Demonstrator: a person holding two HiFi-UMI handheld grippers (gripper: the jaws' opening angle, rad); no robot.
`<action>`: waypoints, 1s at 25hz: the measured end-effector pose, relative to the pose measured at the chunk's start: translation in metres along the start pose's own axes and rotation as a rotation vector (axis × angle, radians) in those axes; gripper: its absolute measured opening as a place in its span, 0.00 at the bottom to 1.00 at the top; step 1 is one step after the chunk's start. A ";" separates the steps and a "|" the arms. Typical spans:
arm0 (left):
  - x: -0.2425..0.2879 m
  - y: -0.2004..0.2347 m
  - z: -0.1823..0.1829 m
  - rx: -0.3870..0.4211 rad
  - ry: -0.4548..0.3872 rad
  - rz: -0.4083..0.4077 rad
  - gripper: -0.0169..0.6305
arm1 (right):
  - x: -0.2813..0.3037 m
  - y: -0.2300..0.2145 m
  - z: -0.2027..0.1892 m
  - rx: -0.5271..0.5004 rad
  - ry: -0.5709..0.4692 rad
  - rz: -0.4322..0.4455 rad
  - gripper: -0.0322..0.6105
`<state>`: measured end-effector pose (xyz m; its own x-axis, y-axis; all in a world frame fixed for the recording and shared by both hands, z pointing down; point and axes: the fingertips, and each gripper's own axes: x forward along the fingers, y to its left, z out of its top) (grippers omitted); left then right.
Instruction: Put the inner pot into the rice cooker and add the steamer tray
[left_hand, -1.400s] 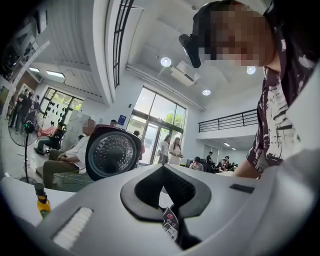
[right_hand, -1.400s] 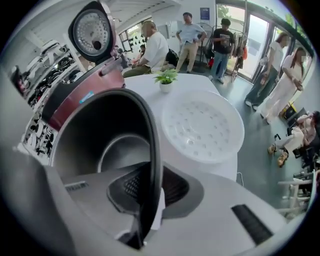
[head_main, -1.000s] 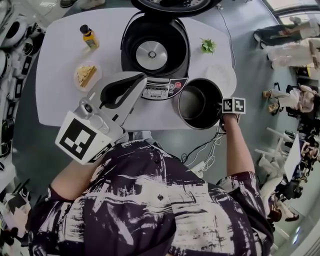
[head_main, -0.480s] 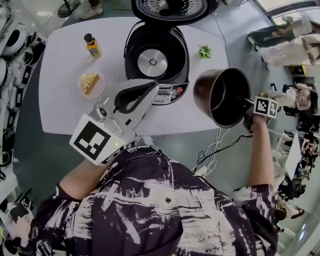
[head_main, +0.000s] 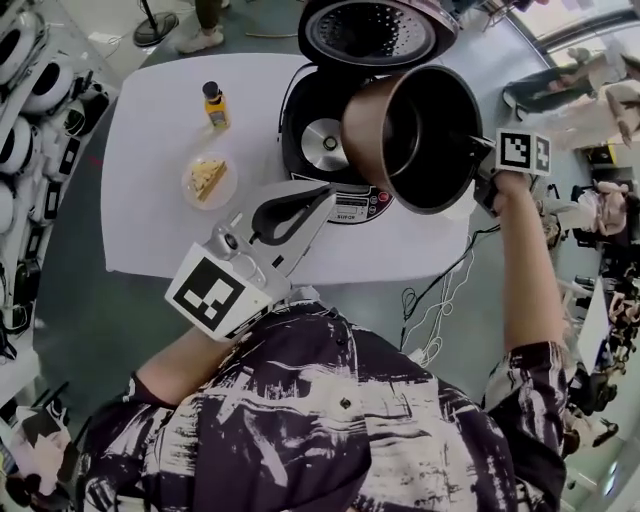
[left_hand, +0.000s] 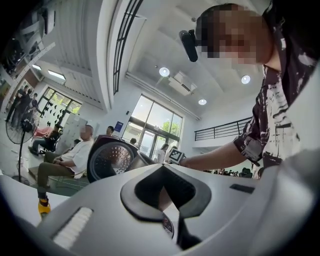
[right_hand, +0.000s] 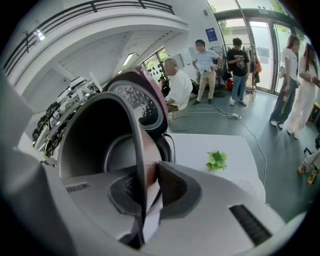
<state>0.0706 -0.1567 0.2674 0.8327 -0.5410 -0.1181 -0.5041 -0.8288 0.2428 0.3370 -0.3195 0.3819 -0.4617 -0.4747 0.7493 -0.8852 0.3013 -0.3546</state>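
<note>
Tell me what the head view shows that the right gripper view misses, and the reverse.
Only the head view: a yellow bottle, a plate of food and the left gripper, shut and empty. Only the right gripper view: a green leafy sprig on the table and people standing in the background. Both: the pot, tilted in the air with the right gripper clamped on its rim, and the open rice cooker behind it.

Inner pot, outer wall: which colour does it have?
Coppery brown. The inner pot shows its outer wall best in the head view.
</note>
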 end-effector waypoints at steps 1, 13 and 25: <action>-0.004 0.002 0.001 0.000 -0.002 0.006 0.03 | 0.017 0.008 0.004 -0.010 0.011 0.017 0.06; -0.059 0.041 0.004 -0.012 -0.014 0.115 0.03 | 0.135 0.006 -0.015 0.019 0.154 -0.158 0.07; -0.077 0.060 0.002 -0.030 -0.027 0.157 0.03 | 0.162 -0.005 -0.027 -0.174 0.266 -0.360 0.06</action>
<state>-0.0247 -0.1652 0.2890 0.7373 -0.6678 -0.1024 -0.6203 -0.7292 0.2890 0.2676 -0.3757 0.5201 -0.0773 -0.3531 0.9324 -0.9529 0.3014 0.0351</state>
